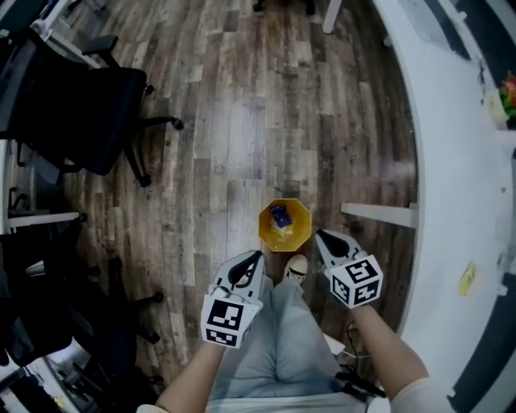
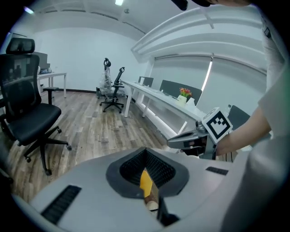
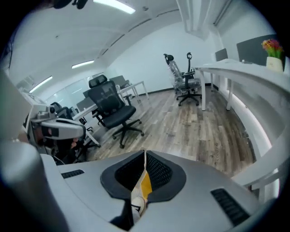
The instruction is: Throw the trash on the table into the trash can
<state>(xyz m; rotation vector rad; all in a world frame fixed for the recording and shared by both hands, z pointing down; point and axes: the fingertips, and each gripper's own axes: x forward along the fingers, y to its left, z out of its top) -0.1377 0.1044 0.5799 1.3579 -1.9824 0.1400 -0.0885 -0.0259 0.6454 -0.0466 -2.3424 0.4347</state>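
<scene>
Trash can (image 1: 299, 227) beside shoe (image 1: 296, 268), table (image 1: 459, 161) right, chair (image 1: 76, 113) left; left gripper (image 1: 257, 256), right gripper (image 1: 319, 235) both closed, empty.

Pale jeans (image 1: 278, 351), light shoe (image 1: 297, 268), possibly white sleeve (image 1: 421, 397)

Overall level: bright and even indoors; no view is dim.
Sources: ceiling strip lights (image 3: 113, 3) overhead in the right gripper view; a ceiling lamp (image 2: 118, 2) and a glowing vertical strip (image 2: 208, 74) in the left gripper view.
Glare: a pale sheen lies on the wooden floor (image 1: 250, 121) in the head view; the white tabletop (image 1: 451, 161) is close to washed out.
Shadows: soft and weak; the black chair (image 1: 81, 113) reads as a flat dark mass with little detail.
Distortion: strong fisheye everywhere; the tabletop edge bows, and black vignette fills the corners of both gripper views.
Focus: the bodies of the left hand-held gripper (image 2: 146, 149) and right hand-held gripper (image 3: 145, 152), close to the lens, look soft; the rooms behind are sharper.
</scene>
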